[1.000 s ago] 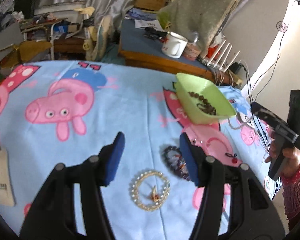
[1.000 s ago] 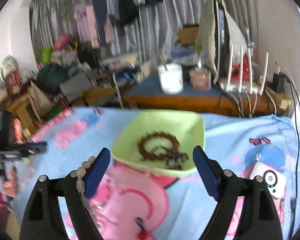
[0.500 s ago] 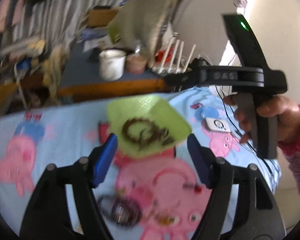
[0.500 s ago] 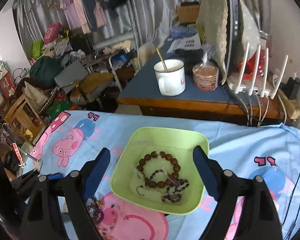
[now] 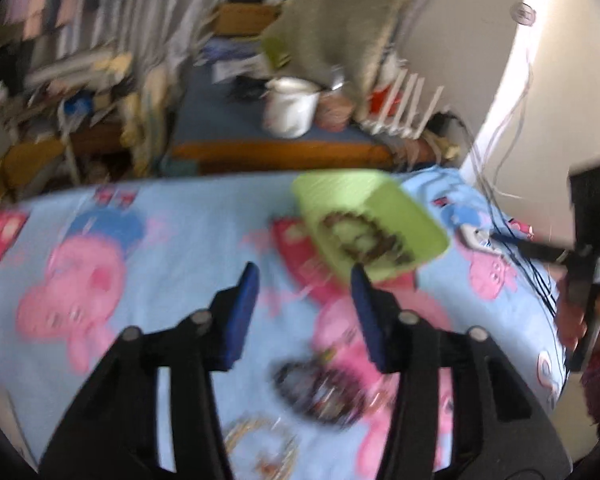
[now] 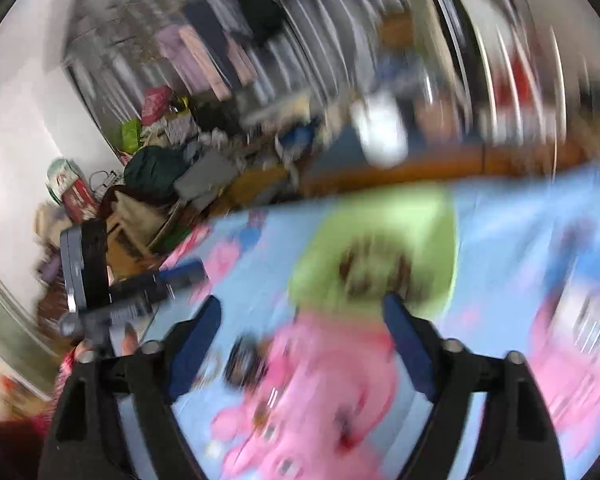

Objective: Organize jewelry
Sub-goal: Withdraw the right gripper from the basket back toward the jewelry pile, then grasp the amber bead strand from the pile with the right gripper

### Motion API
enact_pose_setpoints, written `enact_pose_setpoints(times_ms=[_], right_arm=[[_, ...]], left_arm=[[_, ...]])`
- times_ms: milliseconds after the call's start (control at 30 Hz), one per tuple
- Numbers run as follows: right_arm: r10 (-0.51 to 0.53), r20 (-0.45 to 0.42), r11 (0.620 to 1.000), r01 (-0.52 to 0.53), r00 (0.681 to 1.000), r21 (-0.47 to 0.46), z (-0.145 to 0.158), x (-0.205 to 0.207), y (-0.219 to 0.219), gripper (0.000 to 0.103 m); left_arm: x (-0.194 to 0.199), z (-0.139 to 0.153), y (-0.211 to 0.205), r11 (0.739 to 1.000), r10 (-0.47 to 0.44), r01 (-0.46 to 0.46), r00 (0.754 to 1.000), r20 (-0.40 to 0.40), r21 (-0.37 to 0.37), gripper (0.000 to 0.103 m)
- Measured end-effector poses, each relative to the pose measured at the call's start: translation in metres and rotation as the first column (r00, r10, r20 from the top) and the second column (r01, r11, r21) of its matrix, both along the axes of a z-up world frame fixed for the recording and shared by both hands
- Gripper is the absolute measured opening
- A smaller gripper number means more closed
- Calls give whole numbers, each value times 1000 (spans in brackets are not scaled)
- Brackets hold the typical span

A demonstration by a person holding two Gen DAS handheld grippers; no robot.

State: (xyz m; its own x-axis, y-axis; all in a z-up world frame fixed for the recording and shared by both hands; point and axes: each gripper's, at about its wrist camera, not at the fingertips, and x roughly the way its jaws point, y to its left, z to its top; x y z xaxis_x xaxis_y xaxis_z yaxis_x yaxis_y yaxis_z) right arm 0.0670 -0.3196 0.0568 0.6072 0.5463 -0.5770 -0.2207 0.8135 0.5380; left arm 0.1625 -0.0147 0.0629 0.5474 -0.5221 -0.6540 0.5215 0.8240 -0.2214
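Both views are smeared. The blue cartoon-pig sheet [image 5: 188, 216] lies open and bare on its left half, its far edge meeting a cluttered floor and a wooden desk [image 5: 284, 152] with a white mug [image 5: 290, 108]. The left hand-held gripper [image 5: 304, 312] has just been closing; its jaws stand apart, nothing between them. Just below lie a dark bead bracelet [image 5: 320, 392] and a pale pearl one [image 5: 260, 444] on the sheet. Farther right the green bowl [image 5: 364, 216] sits with brown beads [image 5: 364, 236] inside, near the sheet's right edge. The right hand-held gripper [image 6: 302, 332], also just closing, is parted and empty, the bowl beyond its tips. White wall on the right.
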Motion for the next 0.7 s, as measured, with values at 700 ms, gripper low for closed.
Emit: enact_pose_setpoints(times_ms=[700], right_arm=[[422, -75, 666, -365, 903, -650, -58, -4, 176, 19]], left_arm=[[-96, -64, 47, 999, -45, 45, 995, -91, -10, 41]])
